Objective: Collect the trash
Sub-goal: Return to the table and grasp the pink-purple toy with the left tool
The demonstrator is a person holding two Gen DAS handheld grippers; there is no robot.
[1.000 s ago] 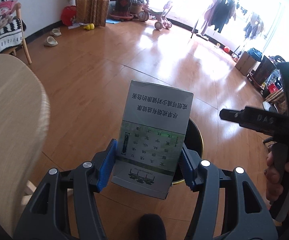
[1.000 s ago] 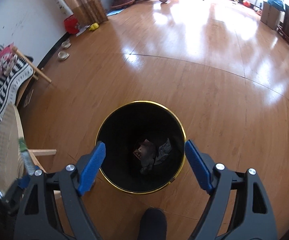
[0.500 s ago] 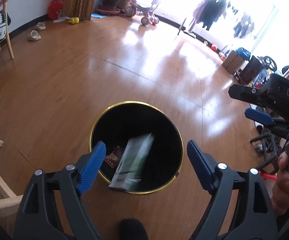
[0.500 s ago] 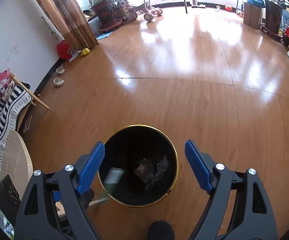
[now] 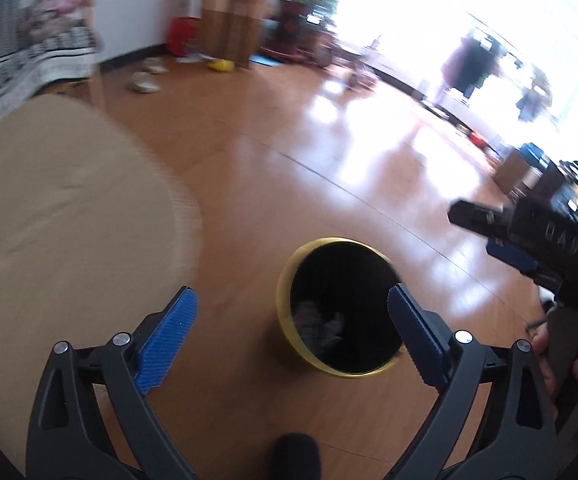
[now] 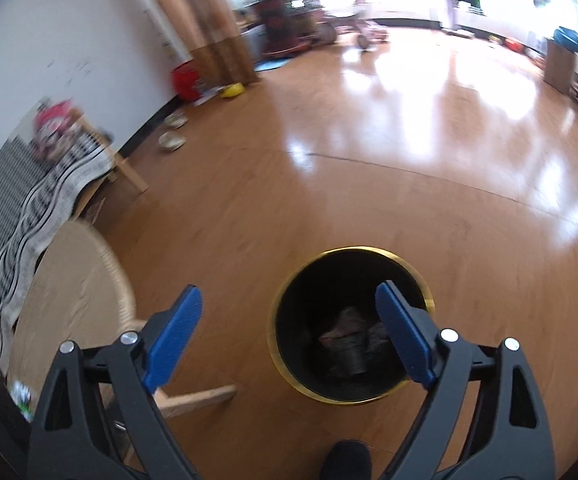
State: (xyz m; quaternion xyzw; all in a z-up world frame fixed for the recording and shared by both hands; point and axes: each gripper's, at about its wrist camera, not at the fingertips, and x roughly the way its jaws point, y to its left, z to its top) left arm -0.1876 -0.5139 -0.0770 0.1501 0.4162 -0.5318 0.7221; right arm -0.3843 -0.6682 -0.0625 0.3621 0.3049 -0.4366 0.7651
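The left gripper (image 5: 291, 330) is held above the wooden floor (image 5: 249, 184) with its blue pads (image 5: 167, 338) spread wide; its jaws have just been opening, and nothing is seen between them. Past the pads, a black bin with a gold rim (image 5: 285, 300) is seen standing on the floor, its mouth lying towards the right-hand pad. Crumpled trash (image 5: 317, 322) is seen at the bottom of the bin (the shapes are too dark and blurred to be told apart). A pale round wooden tabletop (image 5: 69, 208) fills the left of this view, smeared by motion blur. At the right edge the right gripper (image 5: 501, 236) is seen from the side, gripped by a hand (image 5: 561, 360) at its handle.

In the right wrist view, the right gripper (image 6: 289, 330) is likewise held over the floor (image 6: 369, 200), its jaws standing wide and having just opened a little further, with nothing between the pads (image 6: 173, 334). The same bin (image 6: 277, 320) is seen below, partly behind the right-hand pad, and dark crumpled trash (image 6: 345, 334) lies at its bottom. The round tabletop (image 6: 69, 300) is seen at the lower left, with a black-and-white patterned cloth (image 6: 29, 208) draped over furniture behind it. Pale slippers (image 6: 171, 140) lie by the white wall.
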